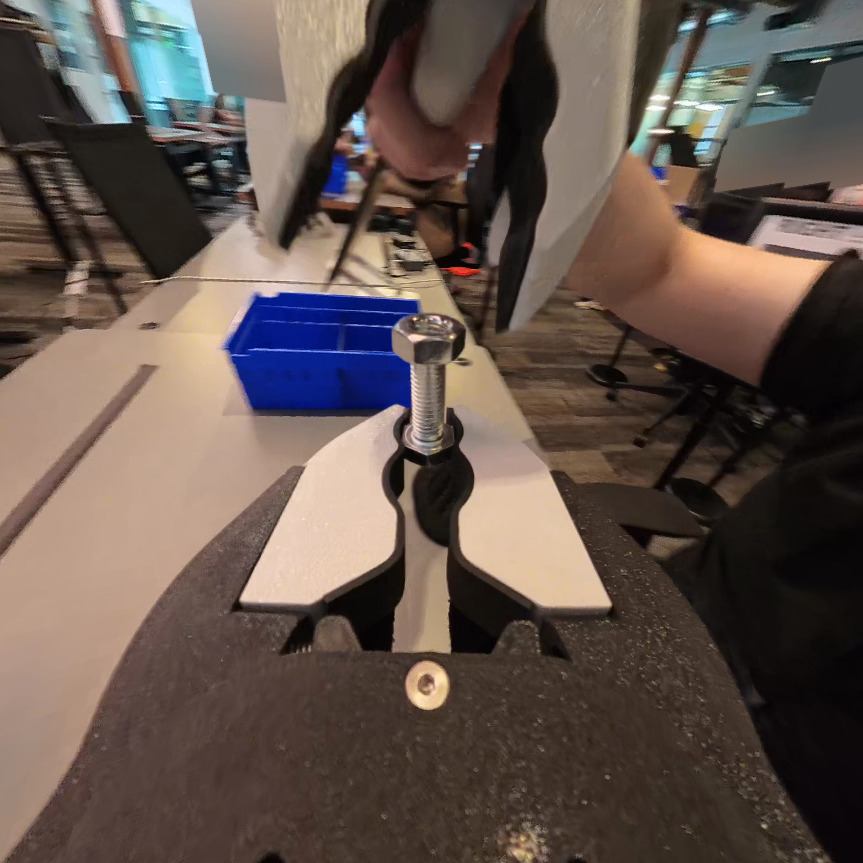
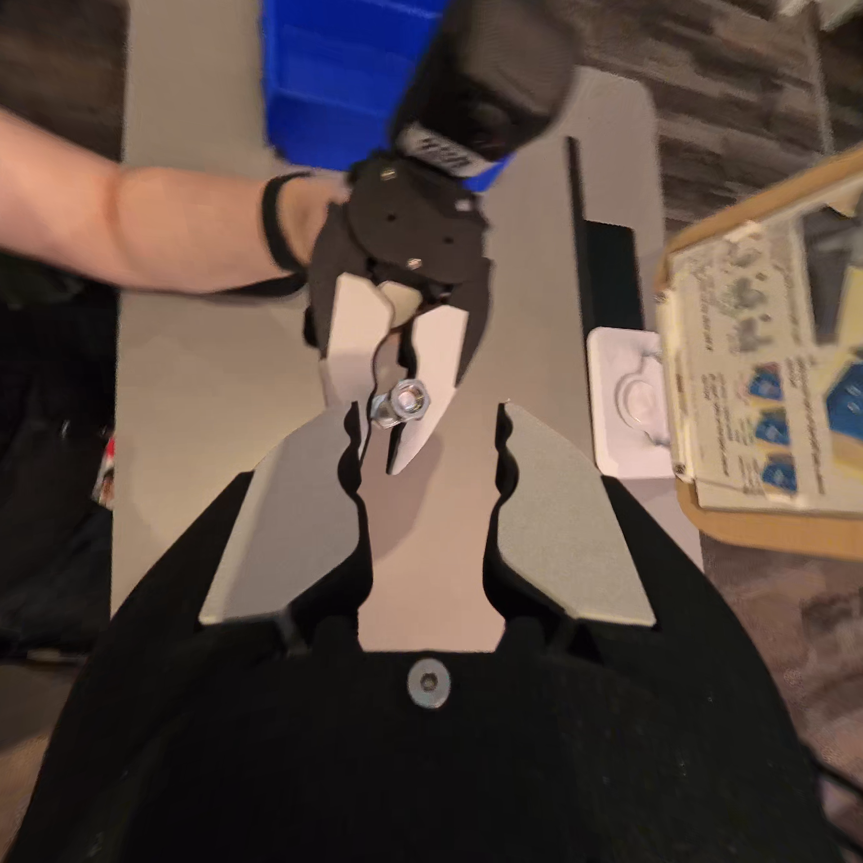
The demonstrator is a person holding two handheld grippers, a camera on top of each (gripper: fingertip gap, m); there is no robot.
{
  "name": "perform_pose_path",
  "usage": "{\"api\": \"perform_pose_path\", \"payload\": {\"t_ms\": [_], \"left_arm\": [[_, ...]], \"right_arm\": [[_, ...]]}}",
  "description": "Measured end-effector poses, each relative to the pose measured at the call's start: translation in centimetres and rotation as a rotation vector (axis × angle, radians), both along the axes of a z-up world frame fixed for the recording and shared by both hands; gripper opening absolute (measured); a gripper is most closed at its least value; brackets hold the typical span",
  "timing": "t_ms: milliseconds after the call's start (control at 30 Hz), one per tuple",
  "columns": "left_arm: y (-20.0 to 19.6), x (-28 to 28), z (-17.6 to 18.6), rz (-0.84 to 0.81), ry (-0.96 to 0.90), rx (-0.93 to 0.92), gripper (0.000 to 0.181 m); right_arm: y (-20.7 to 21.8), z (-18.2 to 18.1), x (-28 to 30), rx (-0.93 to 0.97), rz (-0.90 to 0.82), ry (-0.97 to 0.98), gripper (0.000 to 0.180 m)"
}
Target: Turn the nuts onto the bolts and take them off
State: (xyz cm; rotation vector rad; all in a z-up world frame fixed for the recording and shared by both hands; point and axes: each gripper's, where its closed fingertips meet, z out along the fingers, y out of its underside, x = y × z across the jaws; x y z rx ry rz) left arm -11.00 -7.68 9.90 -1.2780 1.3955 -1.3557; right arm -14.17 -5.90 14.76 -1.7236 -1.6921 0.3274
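**Nut clamped low, bolt head up, second claw spread above**

Left gripper [image 1: 427, 448]: closed narrow on the hex nut [image 1: 428, 446], the pads pinching its flats. Bolt [image 1: 427, 383] standing upright out of that nut, hex head on top, a long run of thread bare between head and nut. So nut sits near the shank's far end from the head; how much thread pokes out below, hidden by the fingers.

Right gripper [image 2: 429, 434]: spread wide, holding nothing, poised directly above the bolt head and looking straight down on it. In the left wrist view, seen blurred overhead, hand and forearm behind it. Fingers not yet around the head; a clear gap on either side.

Blue bin [image 1: 322, 350] on the grey table [image 1: 116, 467] just beyond the bolt, dividers visible, contents not readable. White plastic tray [image 2: 626, 401] and a cardboard box [image 2: 766, 364] with printed sheets at the table's right edge, well apart from the work.

Step in hand, as a judgement: regrasp between turns. Whether threading on or off, not decidable from one moment; nut near the tip fits either an early stage of turning on or a late stage of taking off.

Next move calls for: lowering the open claw squarely over the hex head, closing on two opposite flats, then twisting about the bolt's axis while the lower claw holds the nut firm. Off-centre closing likely to tilt the bolt.
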Motion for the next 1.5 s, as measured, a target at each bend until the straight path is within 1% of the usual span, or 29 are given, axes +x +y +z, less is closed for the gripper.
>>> {"api": "perform_pose_path", "payload": {"t_ms": [33,100,167,233,300,367,400,533,767,900,967,1000,1133,1233,1333,1433,1500], "left_arm": [[1.2,0.2,-0.1,0.083,0.011,0.019,0.014],[3.7,0.4,-0.5,0.269,0.039,0.064,0.014],[5.7,0.5,-0.9,0.421,0.066,0.106,0.014],[7.2,0.3,-1.0,0.555,0.074,0.148,0.014],[8.0,0.3,-1.2,0.622,0.082,0.154,0.014],[8.6,0.2,-1.5,0.673,0.089,0.159,0.014],[8.8,0.1,-1.6,0.688,0.094,0.165,0.014],[9.0,0.1,-1.6,0.697,0.095,0.158,0.014],[9.0,0.0,-1.5,0.699,0.096,0.158,0.014],[8.9,0.0,-1.6,0.696,0.101,0.156,0.014],[8.9,0.0,-1.5,0.694,0.094,0.151,0.014],[8.9,0.0,-1.4,0.693,0.089,0.147,0.014],[8.0,0.4,-1.6,0.613,0.101,0.133,0.014],[6.5,0.8,-1.7,0.485,0.113,0.125,0.014],[3.4,0.9,-1.9,0.255,0.126,0.082,0.014],[-0.3,0.7,-1.9,0.015,0.138,0.002,0.014],[-1.8,0.6,-2.0,-0.074,0.143,0.013,0.014]], "right_arm": [[1.0,0.6,0.2,-0.003,-0.091,0.033,0.054],[2.3,1.1,0.8,-0.090,-0.265,0.079,0.057],[3.8,1.2,1.5,-0.157,-0.453,0.129,0.052],[4.5,1.2,1.5,-0.203,-0.547,0.166,0.048],[5.1,1.1,1.5,-0.199,-0.606,0.174,0.040],[5.7,0.9,1.5,-0.191,-0.641,0.164,0.041],[5.9,0.6,1.5,-0.194,-0.655,0.143,0.043],[6.1,-0.9,1.4,-0.210,-0.675,0.067,0.042],[6.3,-2.1,1.1,-0.231,-0.676,0.035,0.042],[6.0,-2.5,0.8,-0.256,-0.651,0.023,0.031],[5.6,-2.6,0.5,-0.274,-0.616,0.014,0.018],[5.7,-2.4,0.5,-0.261,-0.608,0.017,0.018],[5.2,-2.5,0.6,-0.245,-0.551,-0.028,0.018],[4.2,-2.7,0.9,-0.231,-0.431,-0.087,0.017],[2.2,-2.7,1.2,-0.250,-0.259,-0.122,0.017],[-0.4,-2.7,1.0,-0.255,-0.063,-0.128,0.018],[-1.8,-2.7,1.0,-0.209,0.053,-0.136,0.018]]}}
